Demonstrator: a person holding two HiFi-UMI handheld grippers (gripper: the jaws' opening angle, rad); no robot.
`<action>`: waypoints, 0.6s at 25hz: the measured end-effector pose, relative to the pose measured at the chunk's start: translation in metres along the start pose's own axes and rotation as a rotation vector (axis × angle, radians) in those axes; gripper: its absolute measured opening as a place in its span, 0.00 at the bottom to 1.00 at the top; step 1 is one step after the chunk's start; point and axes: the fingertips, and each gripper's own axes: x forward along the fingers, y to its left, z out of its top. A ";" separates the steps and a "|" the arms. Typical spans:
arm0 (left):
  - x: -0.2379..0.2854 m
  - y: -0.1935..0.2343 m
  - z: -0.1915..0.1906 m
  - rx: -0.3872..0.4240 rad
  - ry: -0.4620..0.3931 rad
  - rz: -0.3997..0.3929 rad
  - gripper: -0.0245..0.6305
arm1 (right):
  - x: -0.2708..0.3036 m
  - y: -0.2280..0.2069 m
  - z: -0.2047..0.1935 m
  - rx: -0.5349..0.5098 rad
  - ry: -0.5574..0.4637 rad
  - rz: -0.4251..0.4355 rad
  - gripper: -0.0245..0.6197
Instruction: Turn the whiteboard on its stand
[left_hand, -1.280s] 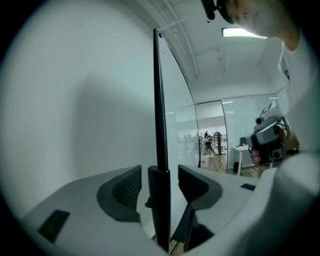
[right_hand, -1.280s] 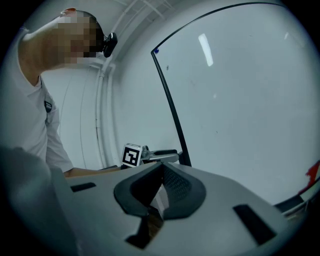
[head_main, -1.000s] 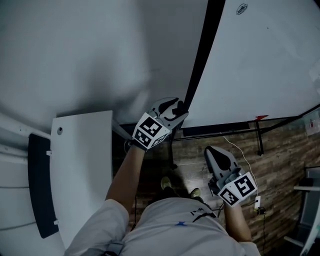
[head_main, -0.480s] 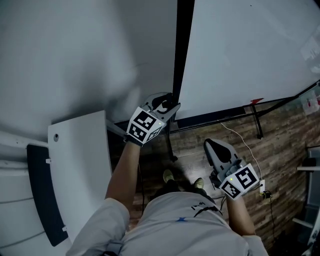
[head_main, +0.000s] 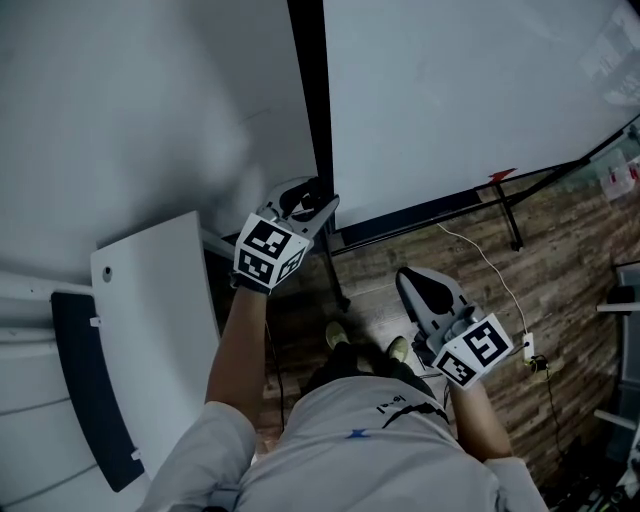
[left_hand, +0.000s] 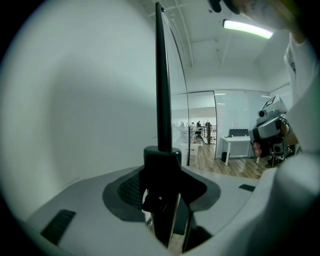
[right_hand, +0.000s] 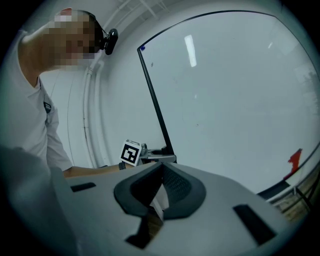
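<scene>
The whiteboard (head_main: 470, 90) stands at one o'clock, its black edge (head_main: 310, 100) clamped in the left hand-held gripper (head_main: 318, 200), whose jaws have just been closing on it; the right hand-held gripper (head_main: 410, 280) hangs shut and empty at five o'clock; turning the board likely calls for a steady sideways swing

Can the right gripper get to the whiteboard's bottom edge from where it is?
Probably yes: the right gripper hangs free just short of the whiteboard's bottom edge, nothing stands between them, though its shut jaws must open first.
</scene>
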 end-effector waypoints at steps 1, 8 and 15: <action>-0.004 -0.005 -0.001 -0.001 0.000 0.008 0.33 | -0.004 0.002 -0.003 0.004 0.000 0.006 0.06; -0.041 -0.061 -0.011 -0.028 0.004 0.113 0.32 | -0.056 0.027 -0.020 0.000 -0.001 0.116 0.06; -0.072 -0.110 -0.022 -0.052 0.008 0.210 0.32 | -0.111 0.037 -0.033 0.002 0.008 0.225 0.06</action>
